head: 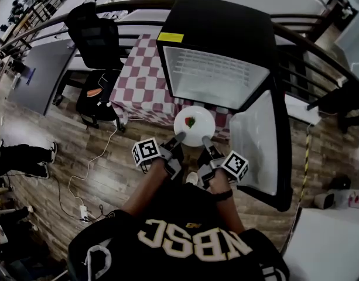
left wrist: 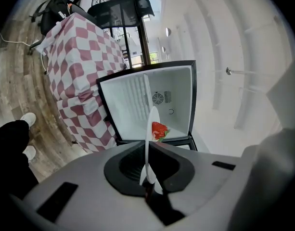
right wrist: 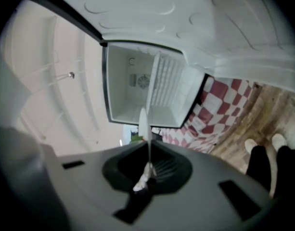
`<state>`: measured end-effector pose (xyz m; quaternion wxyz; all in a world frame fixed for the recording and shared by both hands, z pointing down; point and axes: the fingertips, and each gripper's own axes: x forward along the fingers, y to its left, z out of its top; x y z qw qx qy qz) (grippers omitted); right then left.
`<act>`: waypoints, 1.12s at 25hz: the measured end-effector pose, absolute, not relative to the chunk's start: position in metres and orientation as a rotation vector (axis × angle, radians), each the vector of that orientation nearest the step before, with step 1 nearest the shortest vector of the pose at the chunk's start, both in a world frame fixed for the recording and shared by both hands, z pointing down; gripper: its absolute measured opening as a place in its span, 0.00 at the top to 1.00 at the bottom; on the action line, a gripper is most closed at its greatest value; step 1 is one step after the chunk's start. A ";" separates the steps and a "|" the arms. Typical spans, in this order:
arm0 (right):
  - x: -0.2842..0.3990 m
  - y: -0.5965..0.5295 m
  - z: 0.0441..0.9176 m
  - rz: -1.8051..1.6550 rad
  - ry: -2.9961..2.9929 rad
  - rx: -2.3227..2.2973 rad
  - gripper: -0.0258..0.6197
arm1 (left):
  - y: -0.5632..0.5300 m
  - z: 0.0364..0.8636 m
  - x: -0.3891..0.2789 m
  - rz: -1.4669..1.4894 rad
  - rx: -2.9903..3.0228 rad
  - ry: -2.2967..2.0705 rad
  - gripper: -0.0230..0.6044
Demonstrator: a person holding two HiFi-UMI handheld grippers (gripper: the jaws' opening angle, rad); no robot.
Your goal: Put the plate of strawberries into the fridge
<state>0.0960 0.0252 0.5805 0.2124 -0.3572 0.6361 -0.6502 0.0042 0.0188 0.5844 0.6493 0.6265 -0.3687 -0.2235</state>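
Head view: we hold the plate [head: 202, 120], strawberry [head: 191, 122] aboard, before the open fridge [head: 214, 78]. The left gripper [head: 180, 137] and right gripper [head: 205, 140] both clamp its rim. Next, we judge, slide it in level.

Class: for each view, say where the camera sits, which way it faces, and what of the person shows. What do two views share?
Head view: on the head, facing steeply down at plate and open fridge; forearms, torso show.
Left gripper view: on the left gripper, facing along its jaws into the fridge; leg, shoes show.
Right gripper view: on the right gripper, facing likewise; legs, shoes show.
Shared: both gripper views see the plate edge-on.
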 end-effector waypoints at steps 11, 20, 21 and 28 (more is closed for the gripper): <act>0.086 -0.055 0.573 -1.735 1.703 -1.064 0.91 | -0.072 0.578 -0.005 -0.445 1.468 -0.762 0.92; 0.074 -0.100 0.563 -1.672 1.666 -1.154 0.91 | -0.124 0.568 -0.016 -0.453 1.501 -0.661 0.92; 0.072 -0.103 0.562 -1.667 1.664 -1.162 0.91 | -0.127 0.568 -0.018 -0.454 1.500 -0.654 0.92; 0.070 -0.112 0.564 -1.669 1.620 -1.196 0.91 | -0.140 0.569 -0.020 -0.448 1.478 -0.643 0.92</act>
